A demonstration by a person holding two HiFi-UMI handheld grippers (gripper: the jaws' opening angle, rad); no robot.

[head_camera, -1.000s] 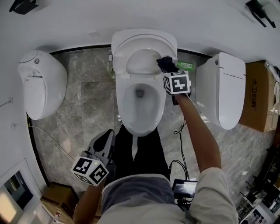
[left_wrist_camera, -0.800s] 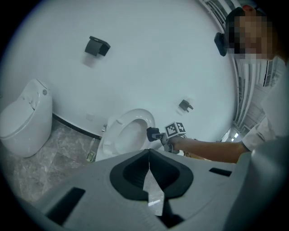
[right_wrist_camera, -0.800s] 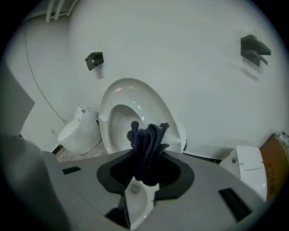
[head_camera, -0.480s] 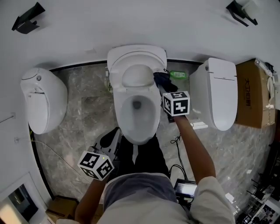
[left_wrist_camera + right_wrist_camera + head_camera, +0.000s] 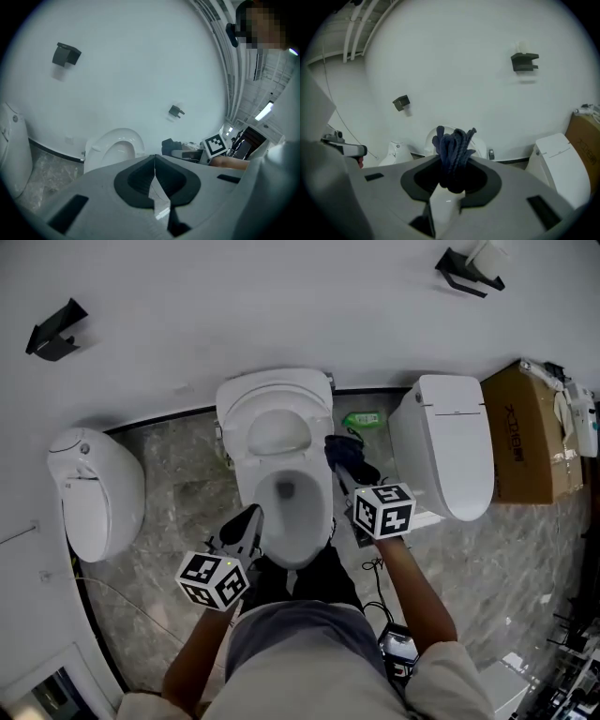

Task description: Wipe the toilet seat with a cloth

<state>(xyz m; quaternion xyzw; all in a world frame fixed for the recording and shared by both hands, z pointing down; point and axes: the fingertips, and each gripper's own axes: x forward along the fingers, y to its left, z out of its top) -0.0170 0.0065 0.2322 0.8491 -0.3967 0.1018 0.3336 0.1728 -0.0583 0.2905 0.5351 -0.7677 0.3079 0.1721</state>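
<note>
Cloth held off the toilet, no wiping at this moment

Head view: the right tongs (image 5: 349, 465) carry the dark blue cloth (image 5: 341, 446) in the air just beside the raised toilet seat (image 5: 232, 427), apart from it, and the left tongs (image 5: 246, 526) hang near the front of the bowl. Left gripper view: these tongs are pressed together, with nothing between. Right gripper view: the tongs pinch the bunched cloth. I judge the wiping is finished or paused; no dirt is seen on the seat.

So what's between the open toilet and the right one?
Head view: a small green object on the floor there, and the right gripper holding a dark cloth.
</note>
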